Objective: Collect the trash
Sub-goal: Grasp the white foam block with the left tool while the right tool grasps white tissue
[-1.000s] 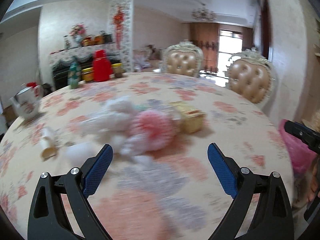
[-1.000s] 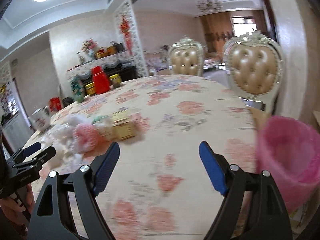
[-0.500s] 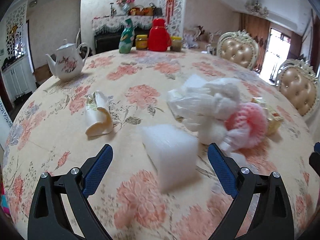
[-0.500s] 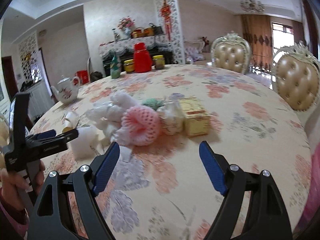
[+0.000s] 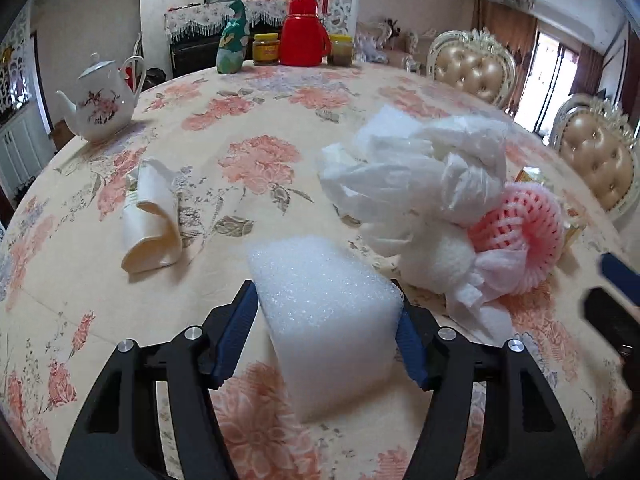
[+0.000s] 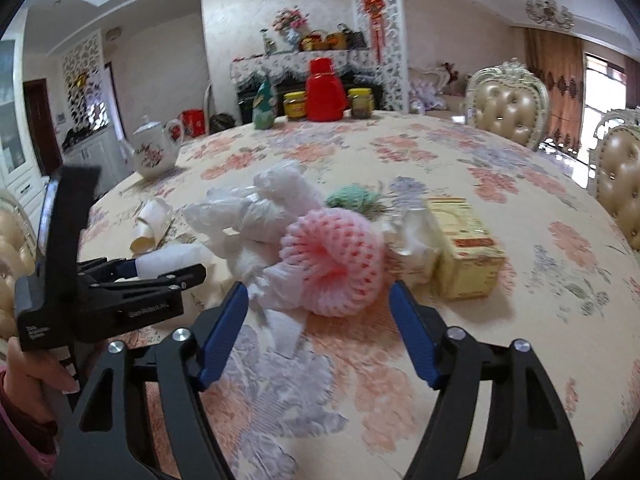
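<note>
My left gripper (image 5: 326, 332) is shut on a white foam block (image 5: 328, 320) that rests on the flowered table; the block also shows in the right wrist view (image 6: 168, 262). Just beyond lie a crumpled white plastic bag (image 5: 420, 176), a pink foam fruit net (image 5: 520, 232) and a crushed paper cup (image 5: 150, 220). My right gripper (image 6: 320, 320) is open and empty, its fingers either side of the near edge of the pink net (image 6: 332, 260). Beside the net lie a yellow box (image 6: 464, 248), a clear wrapper (image 6: 412, 240) and a green net (image 6: 352, 198).
A white teapot (image 5: 100, 104) stands at the far left of the round table (image 5: 240, 128). A red thermos (image 5: 304, 34), jars and a green bottle (image 5: 232, 46) stand at the far edge. Padded chairs (image 6: 508, 108) stand to the right.
My left gripper has moved forward and shut on the foam block. My right gripper has moved closer to the pink net and narrowed its opening.
</note>
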The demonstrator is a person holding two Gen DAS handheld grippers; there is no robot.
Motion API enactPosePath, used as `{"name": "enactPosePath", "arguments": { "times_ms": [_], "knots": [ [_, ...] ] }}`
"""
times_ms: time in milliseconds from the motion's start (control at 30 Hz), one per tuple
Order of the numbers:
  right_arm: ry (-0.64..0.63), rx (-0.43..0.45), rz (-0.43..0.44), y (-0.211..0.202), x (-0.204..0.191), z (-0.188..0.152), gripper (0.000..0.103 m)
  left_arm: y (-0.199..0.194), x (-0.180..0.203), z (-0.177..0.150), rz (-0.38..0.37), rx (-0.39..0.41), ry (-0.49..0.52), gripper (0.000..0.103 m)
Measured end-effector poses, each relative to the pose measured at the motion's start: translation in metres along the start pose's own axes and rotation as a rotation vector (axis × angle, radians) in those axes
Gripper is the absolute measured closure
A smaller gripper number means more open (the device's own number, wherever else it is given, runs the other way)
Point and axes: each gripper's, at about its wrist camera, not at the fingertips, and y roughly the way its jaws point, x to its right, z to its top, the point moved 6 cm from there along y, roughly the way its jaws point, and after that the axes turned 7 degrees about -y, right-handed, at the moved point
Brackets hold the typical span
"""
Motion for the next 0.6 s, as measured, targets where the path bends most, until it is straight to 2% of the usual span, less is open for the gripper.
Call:
{"name": "enactPosePath", "arguments": {
  "times_ms": [67, 167, 300, 467, 600],
  "knots": [
    [-0.033, -0.012, 0.016, 0.009, -0.011, 0.004, 0.038, -0.013, -0.008, 0.004, 0.010, 0.070, -0.002, 0.043],
    [-0.073, -0.028, 0.057, 0.024, -0.028, 0.009, 0.041, -0.034, -0.026, 0.014, 0.084, 0.198, -0.004, 0.043],
    [-0.115, -0.047, 0.092, 0.045, -0.047, 0.019, 0.042, -0.055, -0.052, 0.029, 0.122, 0.313, -0.103, 0.043],
    [-0.137, -0.097, 0.096, 0.071, -0.056, 0.024, 0.045, -0.066, -0.071, 0.033, 0.115, 0.359, -0.194, 0.043],
    [-0.153, -0.103, 0.087, 0.080, -0.062, 0.029, 0.045, -0.065, -0.070, 0.032, 0.085, 0.337, -0.206, 0.043]
  ]
}}
